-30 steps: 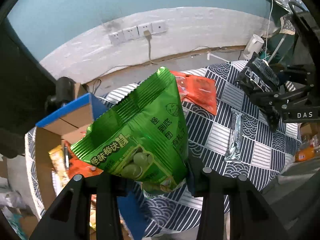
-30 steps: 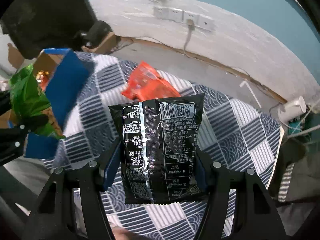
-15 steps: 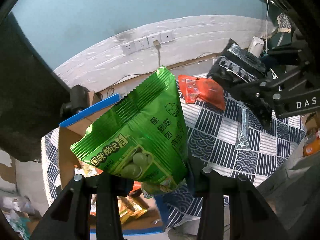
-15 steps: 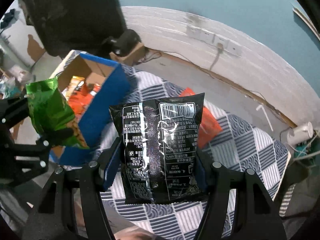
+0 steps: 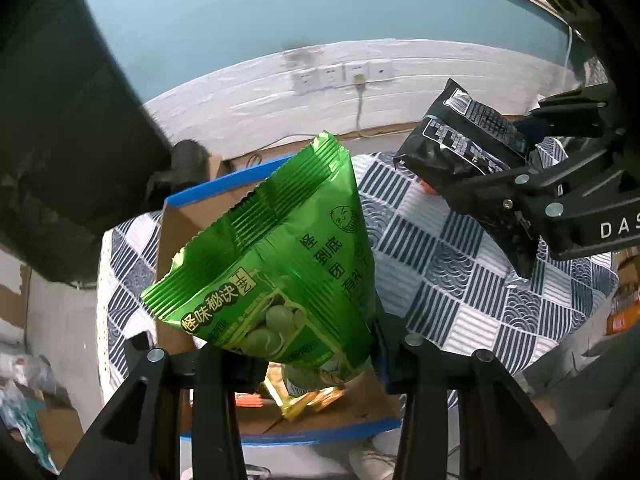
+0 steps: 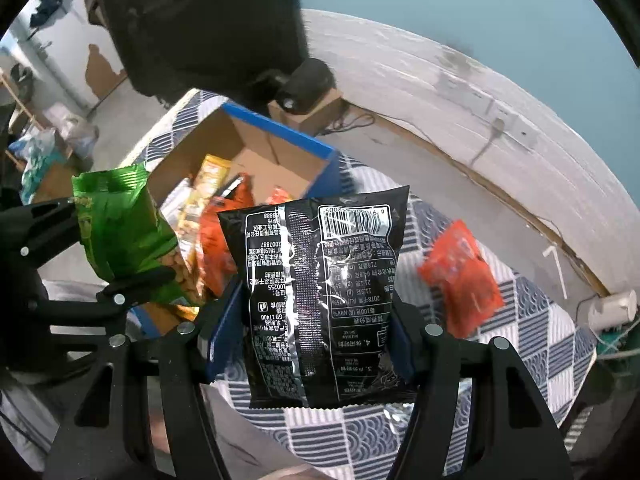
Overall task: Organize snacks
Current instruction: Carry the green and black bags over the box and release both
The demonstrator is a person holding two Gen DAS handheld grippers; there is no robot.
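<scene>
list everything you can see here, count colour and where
green snack bag: 1, green, held over the box
black snack bag: 1, black, held above the table
orange snack packet: 1, orange, lying on the tablecloth
cardboard box: 1, brown with blue rim, on the table, snacks inside
tablecloth: 1, navy and white check, covering the table
wall sockets: a row, white, back wall
left tool: 1, black, gripping green bag
right tool: 1, black, gripping black bag
</scene>
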